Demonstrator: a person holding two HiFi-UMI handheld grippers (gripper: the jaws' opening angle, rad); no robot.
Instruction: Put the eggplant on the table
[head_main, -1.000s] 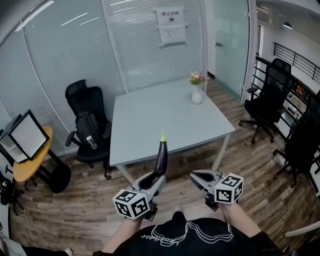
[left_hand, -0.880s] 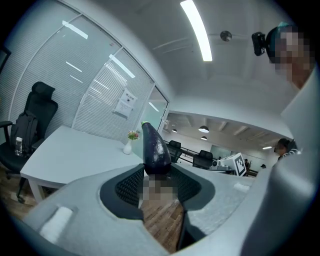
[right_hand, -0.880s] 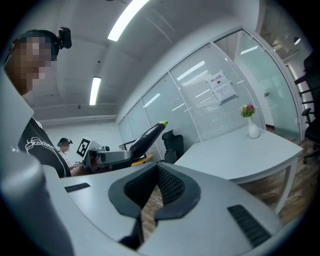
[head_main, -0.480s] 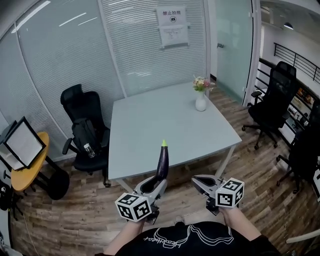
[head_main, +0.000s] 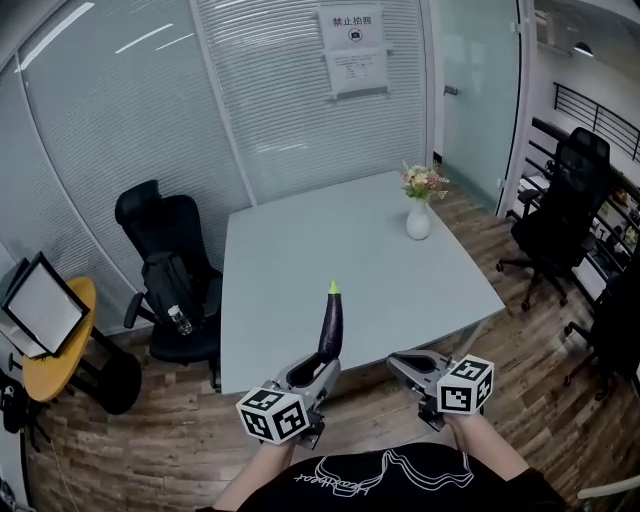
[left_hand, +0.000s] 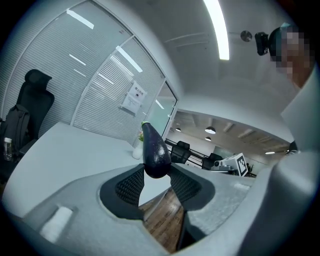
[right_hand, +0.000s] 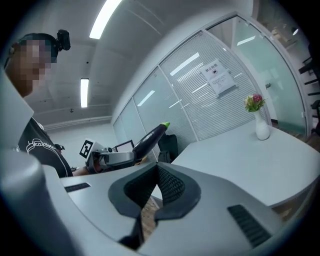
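Eggplant upright in the air at the near edge of the pale table, fat end clamped in left gripper, right gripper beside it, jaws together on nothing, flower vase far right, black chair left, glass walls behind.

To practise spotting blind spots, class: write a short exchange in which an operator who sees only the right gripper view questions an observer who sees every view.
Operator: How is the eggplant gripped?
Observer: The left gripper has its jaws clamped on the eggplant's rounded bottom end.
Operator: What stands left of the black chair?
Observer: A small round yellow table.
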